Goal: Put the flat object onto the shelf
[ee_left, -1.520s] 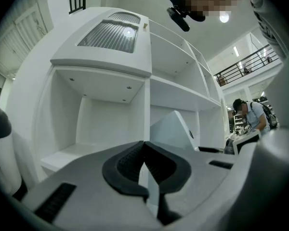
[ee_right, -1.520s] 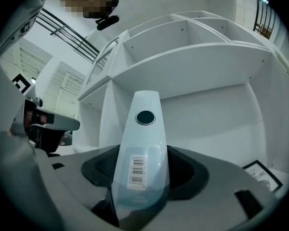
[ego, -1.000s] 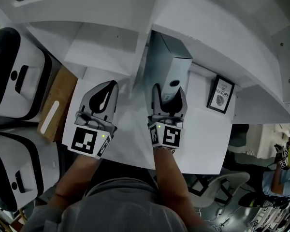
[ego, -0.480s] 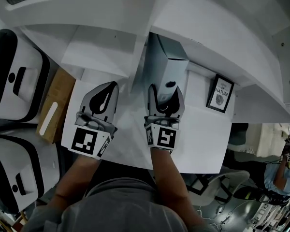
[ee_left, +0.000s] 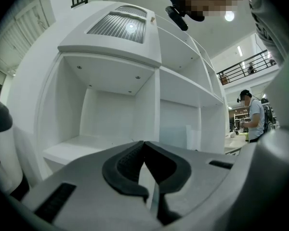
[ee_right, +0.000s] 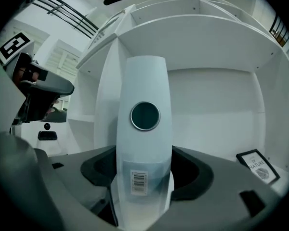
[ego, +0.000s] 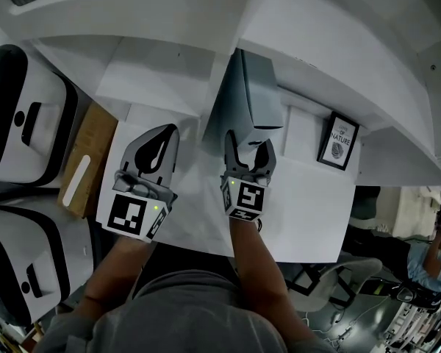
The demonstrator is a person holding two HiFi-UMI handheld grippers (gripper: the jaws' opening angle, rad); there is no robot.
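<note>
"Since you're nearer, what is crowding that flat box (ego: 251,94)?"

"It stands upright on its narrow edge inside the shelf (ego: 331,50), tight against the upright divider (ego: 219,72) on its left. A small black framed print (ego: 336,140) leans at the right of the same compartment, well apart from it."

"And the tongs?"

"The right gripper (ego: 248,144) has its jaws spread, one on each side of the box's near end, with dark pad showing on both sides. The left gripper (ego: 165,132) is pinched together on nothing, resting over the white table (ego: 309,212) in front of the empty compartment next door."

"What's the box like?"

"Smooth pale grey-blue card, tall and thin, with a dark round window ringed in silver and a barcode label (ee_right: 139,182) below it. The shelf is plain matte white board. Off to the left lie a brown board (ego: 88,149) and glossy white machines (ego: 15,109) with black panels."
</note>
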